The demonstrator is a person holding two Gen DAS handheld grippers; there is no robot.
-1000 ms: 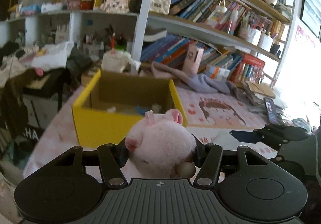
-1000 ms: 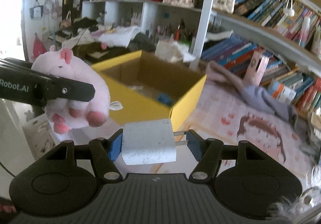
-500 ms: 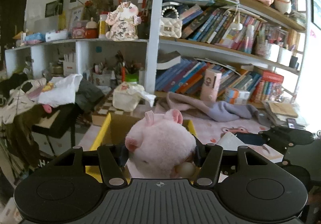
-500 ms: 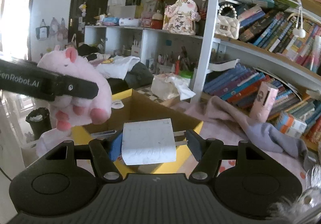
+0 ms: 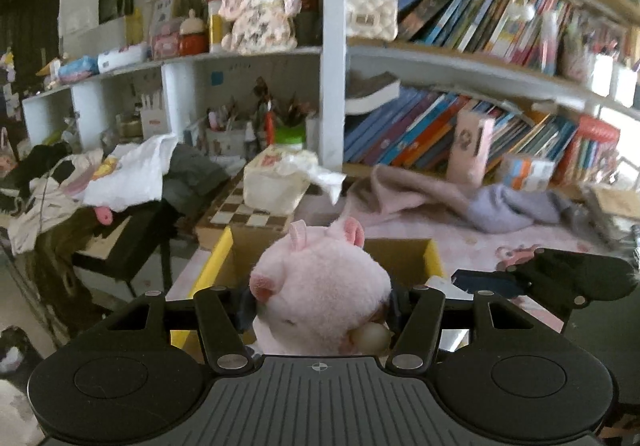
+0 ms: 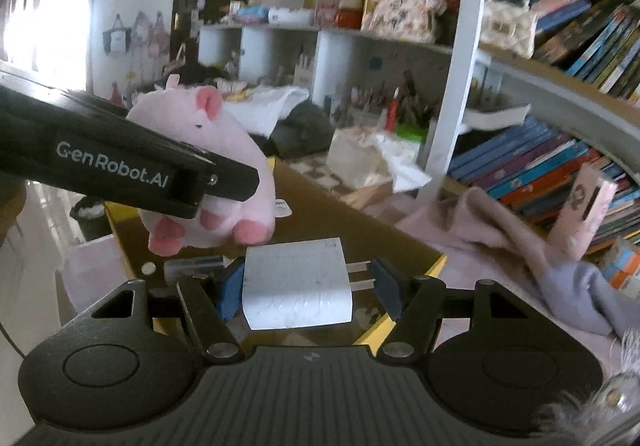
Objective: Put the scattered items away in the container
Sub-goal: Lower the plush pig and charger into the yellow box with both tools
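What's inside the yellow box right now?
Little shows: in the yellow box only bare cardboard and a small clear item by its near wall. The pig and charger, both gripped, cover the rest.

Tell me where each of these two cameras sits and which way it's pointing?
Left wrist view: sits on the left tongs, looking forward along the fingers that grip a pink plush pig, toward the yellow cardboard box and bookshelves; the right tongs' tip shows at right.
Right wrist view: sits on the right tongs, which grip a white plug adapter over the box; the left tongs enter from the left.
Shared: the pig, the box, the shelves.
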